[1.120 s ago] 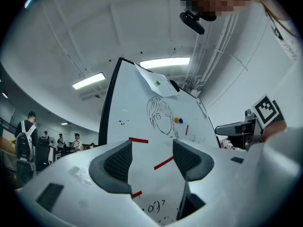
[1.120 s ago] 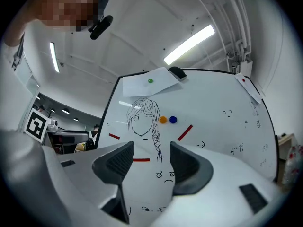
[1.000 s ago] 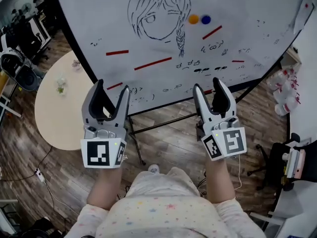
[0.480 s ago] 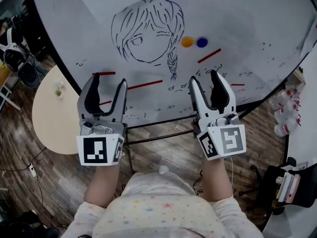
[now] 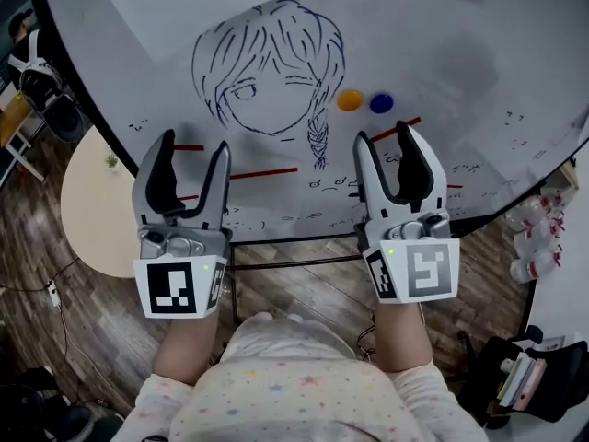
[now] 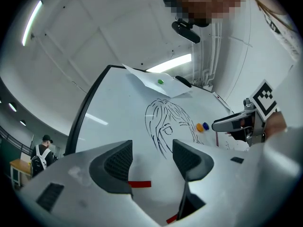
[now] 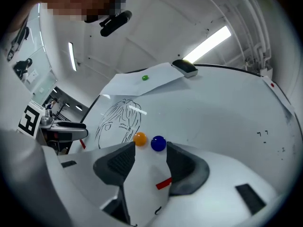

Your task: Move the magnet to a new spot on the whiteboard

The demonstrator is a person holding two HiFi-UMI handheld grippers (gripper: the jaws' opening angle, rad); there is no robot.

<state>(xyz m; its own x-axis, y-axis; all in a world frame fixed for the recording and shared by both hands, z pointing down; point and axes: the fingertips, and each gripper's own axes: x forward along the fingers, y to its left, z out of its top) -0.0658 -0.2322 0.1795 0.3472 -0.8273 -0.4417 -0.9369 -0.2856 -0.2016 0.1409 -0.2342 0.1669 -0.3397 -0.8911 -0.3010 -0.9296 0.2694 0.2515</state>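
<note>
Both grippers are held in front of the whiteboard (image 5: 442, 53).

Left gripper (image 5: 193, 145): jaws apart, nothing between them.

Right gripper (image 5: 383, 136): jaws apart, nothing gripped.

The orange magnet (image 5: 349, 100) and the blue magnet (image 5: 381, 103) sit side by side on the board, just right of the drawn head (image 5: 267, 72). In the right gripper view, both magnets appear just beyond the jaw tips, untouched. Red strips (image 5: 262, 172), possibly magnetic bars, lie lower on the board.

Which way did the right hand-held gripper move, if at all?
Yes. The right hand-held gripper moved forward, closer to the blue magnet on the whiteboard.
</note>
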